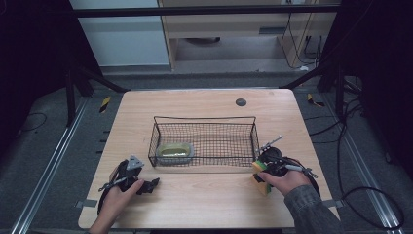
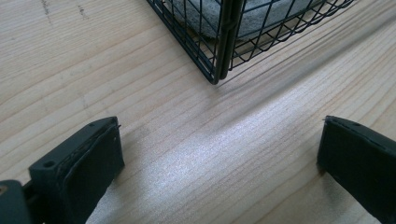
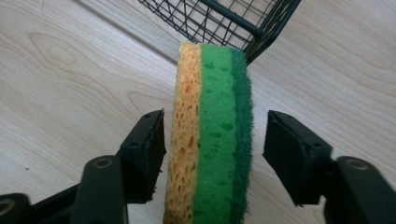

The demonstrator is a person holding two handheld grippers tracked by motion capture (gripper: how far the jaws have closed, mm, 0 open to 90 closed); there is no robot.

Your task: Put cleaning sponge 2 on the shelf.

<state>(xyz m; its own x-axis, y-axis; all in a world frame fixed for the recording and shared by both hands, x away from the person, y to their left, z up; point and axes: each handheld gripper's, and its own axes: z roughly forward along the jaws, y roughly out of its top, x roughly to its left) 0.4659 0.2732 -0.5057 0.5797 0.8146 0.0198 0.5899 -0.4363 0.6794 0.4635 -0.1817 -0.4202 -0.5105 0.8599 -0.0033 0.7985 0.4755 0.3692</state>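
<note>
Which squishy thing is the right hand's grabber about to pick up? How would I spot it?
Find the black wire basket mid-table, then its near right corner. Just outside stands a sponge on edge between the right gripper jaws. Its orange, light green and dark green layers differ from the grey-rimmed sponge inside the basket.

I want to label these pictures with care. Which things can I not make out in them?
- Sponge, right gripper view: its lower end is cut off by the bottom edge.
- Right gripper, high view: the hand hides its jaws.
- Grey object in the basket, left gripper view: cut off by the top edge, behind the mesh.
- Dark disc, high view: too small to identify.
</note>
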